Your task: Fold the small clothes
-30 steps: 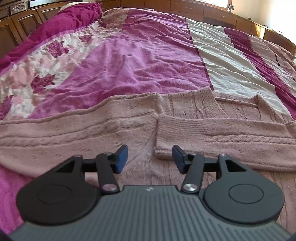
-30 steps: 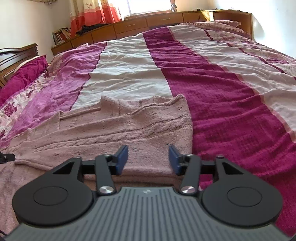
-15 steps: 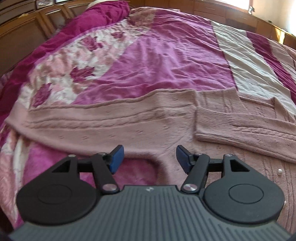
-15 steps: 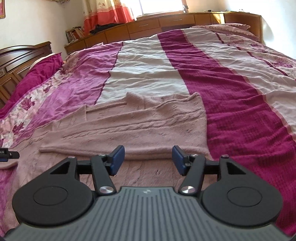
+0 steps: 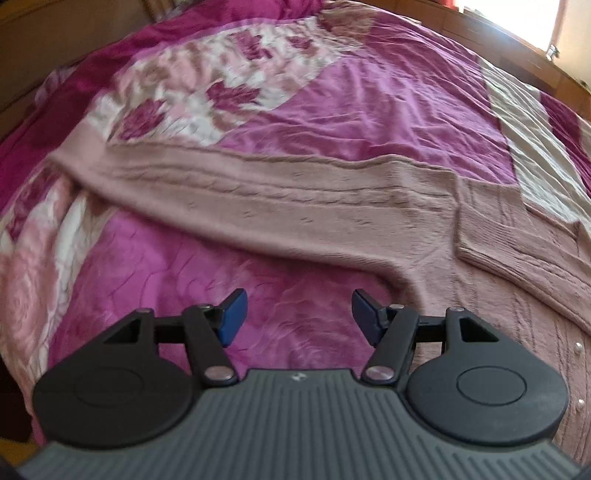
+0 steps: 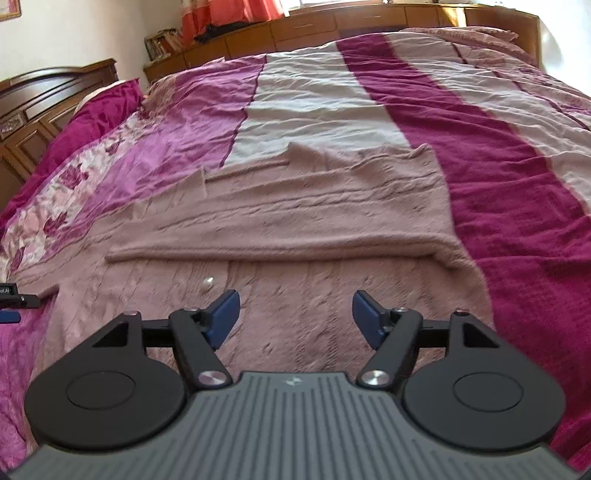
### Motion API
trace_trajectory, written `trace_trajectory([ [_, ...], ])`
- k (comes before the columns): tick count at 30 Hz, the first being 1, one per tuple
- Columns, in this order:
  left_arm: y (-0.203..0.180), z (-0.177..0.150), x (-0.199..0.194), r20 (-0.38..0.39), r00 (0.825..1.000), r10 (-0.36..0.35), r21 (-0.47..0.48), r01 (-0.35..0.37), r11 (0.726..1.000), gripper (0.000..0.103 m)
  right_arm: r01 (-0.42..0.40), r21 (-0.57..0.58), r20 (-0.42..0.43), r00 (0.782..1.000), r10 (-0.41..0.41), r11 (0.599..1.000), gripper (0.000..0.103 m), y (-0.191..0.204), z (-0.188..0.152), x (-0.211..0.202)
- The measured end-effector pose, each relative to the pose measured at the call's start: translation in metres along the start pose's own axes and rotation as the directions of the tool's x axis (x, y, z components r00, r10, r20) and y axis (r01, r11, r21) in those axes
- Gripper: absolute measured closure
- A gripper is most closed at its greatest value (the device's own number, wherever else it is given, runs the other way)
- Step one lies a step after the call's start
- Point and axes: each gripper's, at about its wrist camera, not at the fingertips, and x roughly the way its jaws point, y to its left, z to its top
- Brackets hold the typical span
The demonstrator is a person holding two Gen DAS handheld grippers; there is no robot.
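Observation:
A dusty-pink cable-knit cardigan (image 6: 295,229) lies flat on the bed. One sleeve is folded across the body. The other sleeve (image 5: 236,206) stretches out to the left in the left wrist view. My left gripper (image 5: 297,314) hovers open over the magenta bedspread, just below that outstretched sleeve, with nothing between its fingers. My right gripper (image 6: 293,314) hangs over the cardigan's lower body, its jaws opening and empty. A small pearl button (image 6: 209,280) shows just ahead of it. A tip of the left gripper (image 6: 14,299) peeks in at the left edge of the right wrist view.
The bedspread (image 6: 498,166) has magenta, cream and floral stripes. A dark wooden headboard (image 6: 44,99) stands at the left, low wooden cabinets (image 6: 332,26) run along the far wall, and orange curtains (image 6: 229,14) hang above them.
The left gripper has slid left, off the cardigan's body to beside the outstretched sleeve. The right gripper has drawn back over the lower body and its jaws stand wider.

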Motion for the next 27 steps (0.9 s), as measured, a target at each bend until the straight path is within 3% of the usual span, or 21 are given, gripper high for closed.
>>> trace_trajectory([
  [11, 0.048, 0.003, 0.022, 0.040, 0.998, -0.046, -0.245, 0.054, 0.968, 0.039, 0.047, -0.014, -0.059, 0.997, -0.047, 0.999, 0.025, 0.007, 0.000, 0.029],
  [16, 0.067, 0.003, 0.033, 0.113, 0.991, -0.069, -0.397, 0.108, 0.911, 0.039, 0.049, -0.026, -0.058, 0.997, -0.050, 0.998, 0.019, 0.009, -0.003, 0.039],
  [27, 0.096, 0.029, 0.053, 0.160, 0.987, -0.027, -0.539, 0.110, 0.835, 0.039, 0.035, -0.032, -0.046, 0.998, -0.037, 0.999, 0.017, 0.007, -0.007, 0.038],
])
